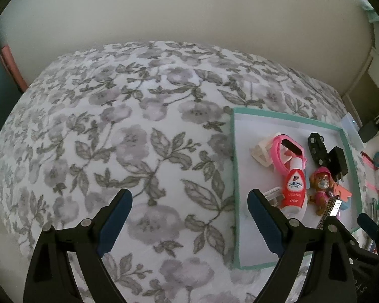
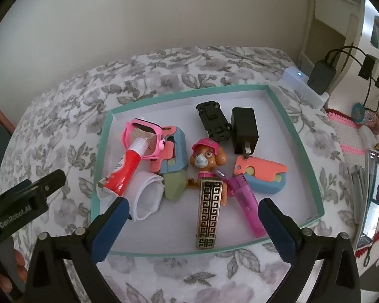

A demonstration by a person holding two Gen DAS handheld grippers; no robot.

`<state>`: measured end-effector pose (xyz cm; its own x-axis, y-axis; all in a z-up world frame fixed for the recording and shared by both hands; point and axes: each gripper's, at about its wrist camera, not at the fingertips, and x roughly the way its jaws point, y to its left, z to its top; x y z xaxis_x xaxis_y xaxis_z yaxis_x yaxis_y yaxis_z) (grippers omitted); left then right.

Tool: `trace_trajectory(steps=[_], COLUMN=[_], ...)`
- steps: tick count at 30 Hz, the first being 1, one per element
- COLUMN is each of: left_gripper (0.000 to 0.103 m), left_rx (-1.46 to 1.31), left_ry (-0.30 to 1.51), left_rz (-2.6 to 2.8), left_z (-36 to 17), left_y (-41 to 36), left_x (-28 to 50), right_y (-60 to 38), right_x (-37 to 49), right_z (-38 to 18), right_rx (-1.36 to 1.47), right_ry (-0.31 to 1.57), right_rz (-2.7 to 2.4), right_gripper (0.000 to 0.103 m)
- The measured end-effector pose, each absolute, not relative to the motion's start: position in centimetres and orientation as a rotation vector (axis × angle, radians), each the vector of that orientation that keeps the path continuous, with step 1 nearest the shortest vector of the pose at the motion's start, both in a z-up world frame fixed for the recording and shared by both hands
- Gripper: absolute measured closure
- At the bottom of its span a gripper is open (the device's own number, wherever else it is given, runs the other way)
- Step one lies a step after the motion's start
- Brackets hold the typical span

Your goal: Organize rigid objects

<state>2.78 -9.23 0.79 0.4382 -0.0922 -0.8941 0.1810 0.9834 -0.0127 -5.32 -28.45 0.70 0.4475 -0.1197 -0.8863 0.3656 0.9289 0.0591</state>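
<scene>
Both my tongs, left gripper (image 1: 189,217) and right gripper (image 2: 192,223), gape empty; the gold clip (image 2: 209,212) lies lengthwise toward me in the tray (image 2: 308,151), fully visible only from the right wrist.

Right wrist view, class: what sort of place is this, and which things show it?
Probably a bedroom at home: a floral bedspread under the teal tray, chargers plugged in by white shelving.
</scene>
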Motion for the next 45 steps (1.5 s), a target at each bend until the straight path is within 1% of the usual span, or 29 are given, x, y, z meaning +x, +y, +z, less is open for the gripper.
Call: trace_trajectory(steps=[10,30,45], left_gripper=[0.010,0.010,0.010], left_rx=[0.120,0.209,0.206], left_ry=[1.093,1.129,1.144], left_rz=[-0.167,-0.137,-0.119], left_z=[1.5,0.9,1.0], left_y=[-8.6,-8.4,-7.7], left_x=[1.6,-0.3,-0.8], right_y=[-27.8,-26.9,-26.6], right_x=[-6.1,-7.4,-8.2], right_z=[1.3,1.9,2.4], right_rx=[0.247,0.226,0.219], right_ry=[1.053,1.054,1.049], right_rz=[-0.316,-0.324,-0.326], right_gripper=[0.000,0.000,0.000])
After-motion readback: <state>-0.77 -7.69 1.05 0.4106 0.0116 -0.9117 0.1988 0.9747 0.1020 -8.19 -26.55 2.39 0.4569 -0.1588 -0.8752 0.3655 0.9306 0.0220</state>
